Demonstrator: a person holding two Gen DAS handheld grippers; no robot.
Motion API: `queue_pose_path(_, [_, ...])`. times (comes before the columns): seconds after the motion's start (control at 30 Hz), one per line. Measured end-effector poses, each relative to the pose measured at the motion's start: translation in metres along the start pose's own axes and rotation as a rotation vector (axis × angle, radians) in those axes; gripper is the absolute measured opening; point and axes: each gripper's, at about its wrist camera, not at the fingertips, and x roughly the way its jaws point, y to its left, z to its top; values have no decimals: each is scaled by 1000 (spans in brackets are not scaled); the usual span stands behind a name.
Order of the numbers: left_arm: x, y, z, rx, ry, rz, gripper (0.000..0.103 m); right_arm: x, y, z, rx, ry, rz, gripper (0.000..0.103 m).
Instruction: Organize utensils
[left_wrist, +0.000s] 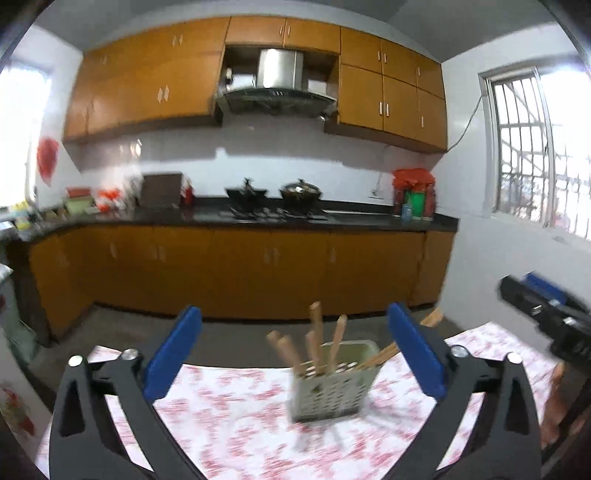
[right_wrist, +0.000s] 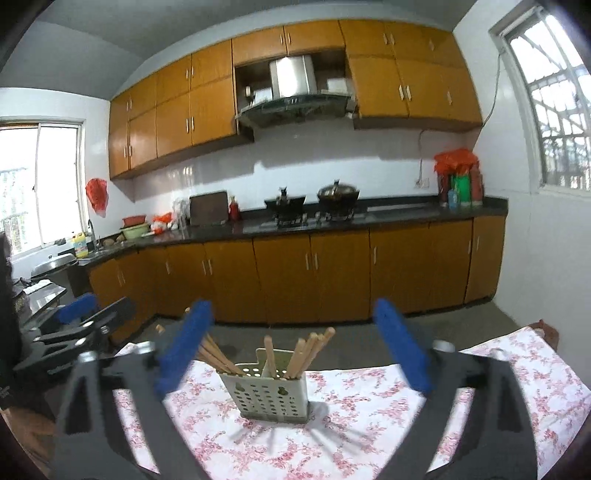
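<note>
One perforated holder (right_wrist: 273, 395) is being shown on one flower-patterned counter (right_wrist: 369, 413). About seven wooden chopsticks (right_wrist: 269, 356) are being counted in it, though blur is leaving the number uncertain. Two tongs are being seen, left tongs (left_wrist: 295, 354) and right tongs (right_wrist: 295, 350). Two pots (right_wrist: 338, 194) are being shown on one stove (right_wrist: 314, 219).

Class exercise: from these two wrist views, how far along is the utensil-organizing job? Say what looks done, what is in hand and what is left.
Done: wooden chopsticks stand in the perforated holder on the floral tablecloth. In hand: nothing; the left gripper and the right gripper are both open and empty, with the holder ahead of them. Left: no loose utensils show on the cloth, so the job looks nearly or fully finished.
</note>
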Motion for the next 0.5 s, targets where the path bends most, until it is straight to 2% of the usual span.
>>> queue_pose_path(0.17, [-33,3,-38,58,-1,92,101,-28,4,-33,-18,19,-70,99])
queue_pose_path(0.33, [-53,4,-71,46,53,105,101,-41,10,-74,-12,92,-68,99])
queue_pose_path(0.4, [-55,3,-81,37,96,107,101,-46,18,-90,-32,93,-62,99])
queue_pose_path(0.5, [-61,4,-97,26,108,103,101,-58,31,-116,-60,70,-62,99])
